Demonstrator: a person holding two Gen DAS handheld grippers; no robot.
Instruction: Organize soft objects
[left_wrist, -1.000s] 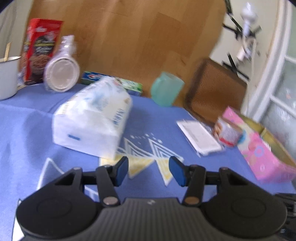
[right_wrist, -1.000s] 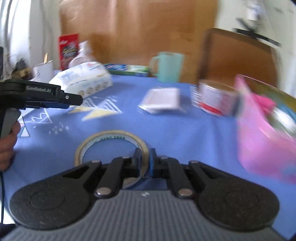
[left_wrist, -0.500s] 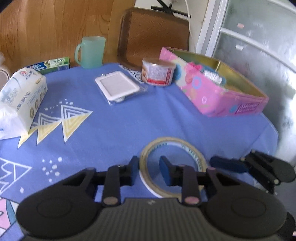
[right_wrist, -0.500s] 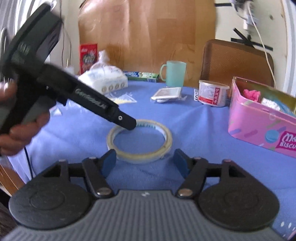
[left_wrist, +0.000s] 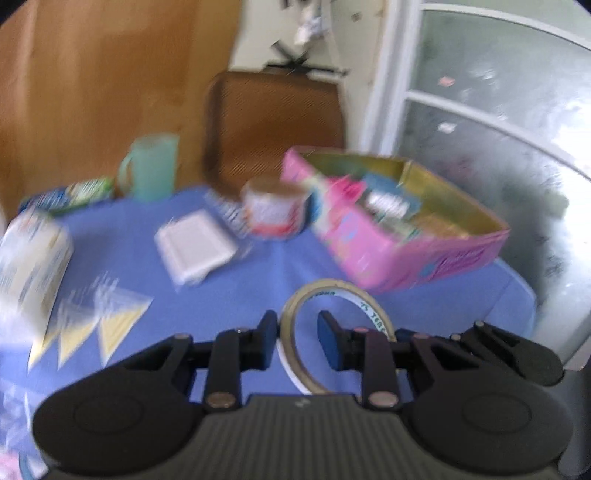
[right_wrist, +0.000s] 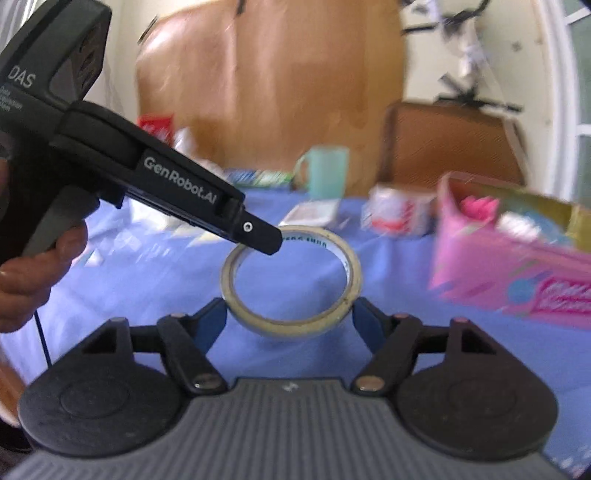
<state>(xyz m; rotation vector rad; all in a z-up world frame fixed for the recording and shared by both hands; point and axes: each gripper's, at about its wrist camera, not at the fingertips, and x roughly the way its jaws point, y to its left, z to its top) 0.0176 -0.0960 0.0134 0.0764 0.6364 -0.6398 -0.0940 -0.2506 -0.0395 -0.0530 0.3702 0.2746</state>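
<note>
A beige tape roll is lifted off the blue tablecloth and tilted. My right gripper has its jaws wide apart, pressing on the roll's two outer sides, holding it. My left gripper straddles the roll's rim, one finger outside and one inside the ring, with gaps on both sides; its tip shows at the roll's far rim. A pink tin with soft items stands at the right. A tissue pack lies far left.
On the blue tablecloth: a red-white can, a flat white packet, a green mug, a toothpaste box. A brown chair stands behind the table. The table edge is near, right of the tin.
The tape roll has risen off the cloth and tilted. My right gripper has closed onto its outer sides. My left gripper has moved onto the roll's rim.
</note>
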